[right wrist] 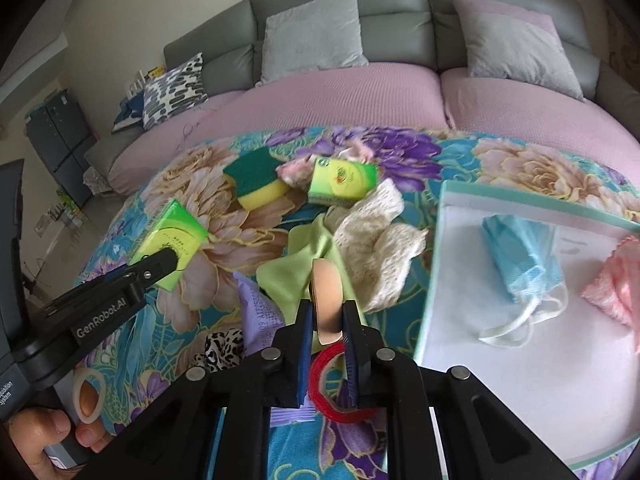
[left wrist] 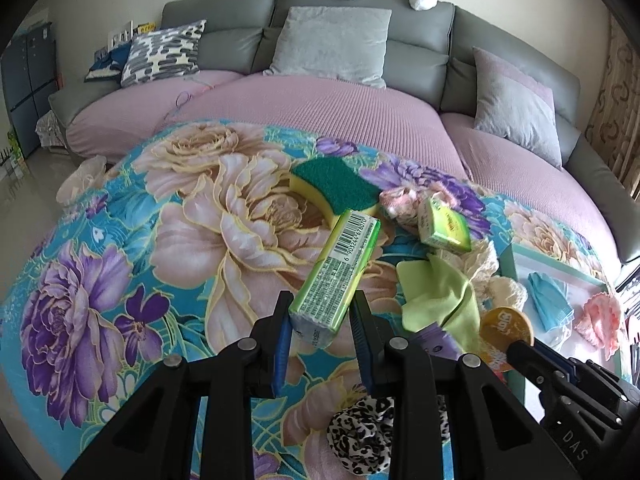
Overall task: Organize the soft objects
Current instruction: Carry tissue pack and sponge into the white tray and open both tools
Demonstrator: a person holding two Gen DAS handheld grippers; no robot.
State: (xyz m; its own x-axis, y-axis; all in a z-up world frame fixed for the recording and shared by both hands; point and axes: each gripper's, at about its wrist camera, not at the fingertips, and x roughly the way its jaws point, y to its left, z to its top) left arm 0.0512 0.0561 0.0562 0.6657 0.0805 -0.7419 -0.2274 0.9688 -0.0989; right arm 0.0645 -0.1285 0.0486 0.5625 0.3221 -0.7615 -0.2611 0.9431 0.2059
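Sorting is under way with both hands loaded. The left tongs (left wrist: pixel 320 312) pinch a green tissue pack (left wrist: pixel 336 268) by its near end, the pack lifted and tilted up over the floral blanket (left wrist: pixel 120 240), its barcode face turned upward. The right tongs (right wrist: pixel 327 316) are pressed onto a round, peach-coloured powder puff (right wrist: pixel 326 300), held on edge between the blue pads — it looks gripped and lifted, not lying among the heap.

Left on the blanket are a green-and-yellow sponge (right wrist: pixel 256 184), a second tissue pack (right wrist: pixel 344 182), a pink fluffy piece (right wrist: pixel 294 168), a lime cloth (right wrist: pixel 304 256), a cream knitted cloth (right wrist: pixel 376 244), a lilac packet (right wrist: pixel 260 312), a leopard-print scrunchie (right wrist: pixel 224 346) and a red ring (right wrist: pixel 332 384) just below the right tongs. To the right sits a white tray (right wrist: pixel 480 360) with a mint rim, already holding a blue face mask (right wrist: pixel 520 256) and a pink knitted piece (right wrist: pixel 612 280).

Judging by that, the step in hand is carrying picked items to the tray. The next move, I would say, calls for swinging the puff rightward over the tray's rim to a bare patch near the mask, lowering it, then spreading the tongs. The tissue pack is held only at one end and may droop or twist — it wants a steady, level carry across the cloths without snagging them.
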